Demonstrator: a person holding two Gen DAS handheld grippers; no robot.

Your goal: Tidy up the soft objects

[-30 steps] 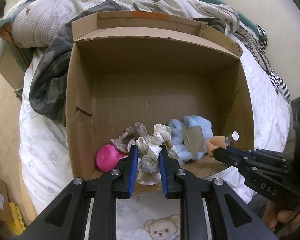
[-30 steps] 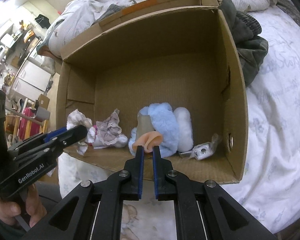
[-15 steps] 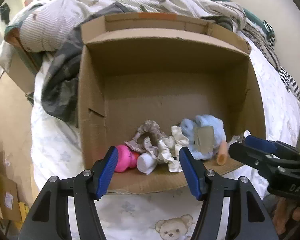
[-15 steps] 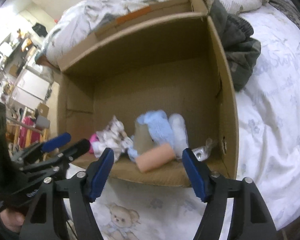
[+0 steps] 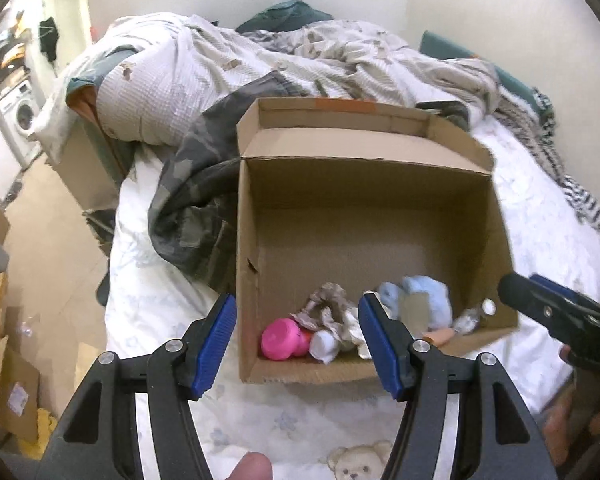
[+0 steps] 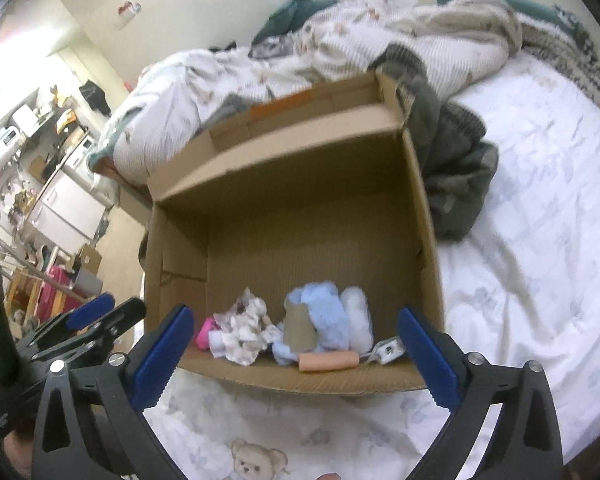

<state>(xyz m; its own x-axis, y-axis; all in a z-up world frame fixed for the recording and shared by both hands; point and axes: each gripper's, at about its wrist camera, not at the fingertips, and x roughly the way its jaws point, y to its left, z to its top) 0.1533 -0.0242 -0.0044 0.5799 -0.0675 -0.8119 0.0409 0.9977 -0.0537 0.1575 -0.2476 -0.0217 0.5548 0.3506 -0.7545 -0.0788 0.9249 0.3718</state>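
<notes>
An open cardboard box [image 5: 364, 152] [image 6: 420, 208] lies on its side on the bed. Inside, along its front edge, lie a pink toy [image 5: 281, 338] [image 6: 205, 332], a beige-and-white patterned cloth bundle [image 5: 328, 316] [image 6: 244, 332], a light blue fluffy toy [image 5: 418, 300] [image 6: 324, 316], a peach roll [image 6: 328, 361] [image 5: 440, 335] and a small silver packet [image 6: 388, 350]. My left gripper [image 5: 298, 346] is open and empty, held back in front of the box. My right gripper [image 6: 296, 356] is open and empty, also in front of the box.
A crumpled duvet [image 5: 220, 64] and a dark camouflage garment [image 5: 192, 200] [image 6: 456, 176] lie behind and beside the box. The white bed sheet [image 6: 540, 240] has a teddy bear print [image 6: 256, 462]. Floor with cardboard pieces [image 5: 8, 384] lies left of the bed.
Both grippers opened and let go: the left released the patterned cloth bundle, the right released the peach roll. Both then pulled back from the box.
</notes>
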